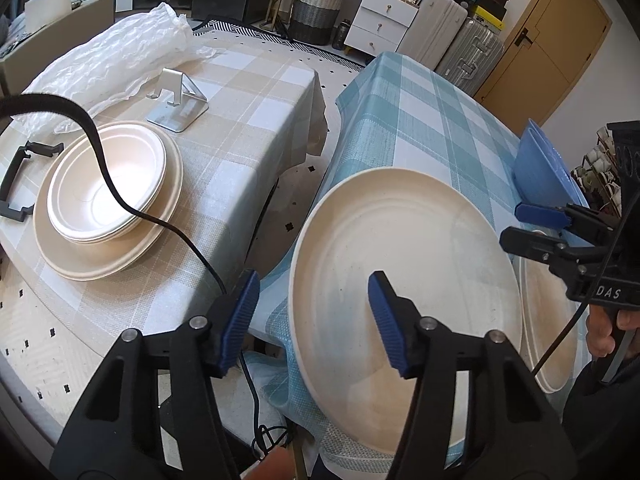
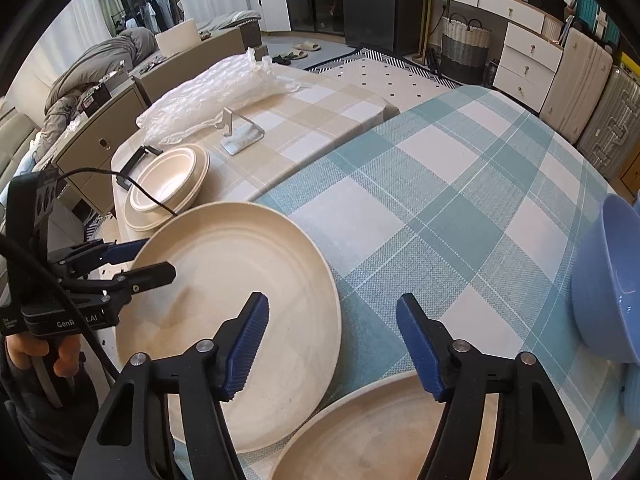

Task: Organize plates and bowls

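Observation:
A large cream plate [image 1: 404, 248] lies at the left edge of the blue checked table [image 1: 424, 120]; it also shows in the right wrist view [image 2: 248, 280]. My left gripper [image 1: 314, 304] is open, its jaws either side of the plate's left rim; it shows from the side in the right wrist view [image 2: 148, 260]. A second cream plate [image 2: 384, 428] lies beside it, under my open right gripper [image 2: 332, 340]. A blue bowl [image 2: 608, 280] stands at the right. Cream bowls [image 1: 108, 184] sit stacked on a cream plate [image 1: 104, 256] on the beige table.
On the beige checked table [image 1: 240, 128] stand a metal phone stand [image 1: 176, 104], crumpled bubble wrap [image 1: 116, 52] and a black bracket [image 1: 16, 176]. A gap separates the two tables. Suitcases [image 1: 452, 36] and drawers stand behind.

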`<state>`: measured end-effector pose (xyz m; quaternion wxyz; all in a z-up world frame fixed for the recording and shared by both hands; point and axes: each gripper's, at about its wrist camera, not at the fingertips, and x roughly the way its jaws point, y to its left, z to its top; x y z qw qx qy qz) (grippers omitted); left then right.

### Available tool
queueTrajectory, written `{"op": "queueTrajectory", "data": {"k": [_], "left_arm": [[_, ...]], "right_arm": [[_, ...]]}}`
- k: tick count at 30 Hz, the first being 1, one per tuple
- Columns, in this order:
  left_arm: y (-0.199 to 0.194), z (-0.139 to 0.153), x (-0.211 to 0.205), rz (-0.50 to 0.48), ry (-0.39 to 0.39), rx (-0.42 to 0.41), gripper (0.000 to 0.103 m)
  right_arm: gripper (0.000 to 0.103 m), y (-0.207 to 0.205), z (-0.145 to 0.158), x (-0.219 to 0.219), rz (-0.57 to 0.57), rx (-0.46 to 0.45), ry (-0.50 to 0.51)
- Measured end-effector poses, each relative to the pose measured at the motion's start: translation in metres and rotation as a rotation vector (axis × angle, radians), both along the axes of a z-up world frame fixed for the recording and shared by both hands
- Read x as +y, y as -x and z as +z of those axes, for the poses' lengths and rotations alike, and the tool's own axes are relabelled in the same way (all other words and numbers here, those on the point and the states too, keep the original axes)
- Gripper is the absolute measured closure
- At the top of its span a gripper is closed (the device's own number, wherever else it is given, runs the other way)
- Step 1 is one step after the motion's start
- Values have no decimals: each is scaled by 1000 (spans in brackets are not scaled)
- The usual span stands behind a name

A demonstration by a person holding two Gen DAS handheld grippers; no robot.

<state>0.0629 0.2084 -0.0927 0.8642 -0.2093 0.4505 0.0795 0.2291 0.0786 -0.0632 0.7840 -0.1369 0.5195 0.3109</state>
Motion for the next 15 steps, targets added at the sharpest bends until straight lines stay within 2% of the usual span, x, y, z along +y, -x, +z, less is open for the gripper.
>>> {"op": "queueTrajectory", "data": {"k": [1, 4, 7, 13, 15], "left_arm": [[0, 0, 0, -1, -1, 0, 55], [0, 0, -2, -5, -6, 0, 59], [-1, -2, -3, -9, -15, 6, 72], [-6, -6, -9, -13, -43, 20, 80], [-5, -7, -9, -11, -41, 15, 81]], "right_arm": [[41, 0, -3, 1, 5, 10, 5], [43, 1, -11, 2, 8, 28, 22], [43, 2, -16, 2, 9, 32, 35], [49, 2, -24, 1, 7, 55, 47], [54, 2, -28, 2, 10, 66, 54]]}}
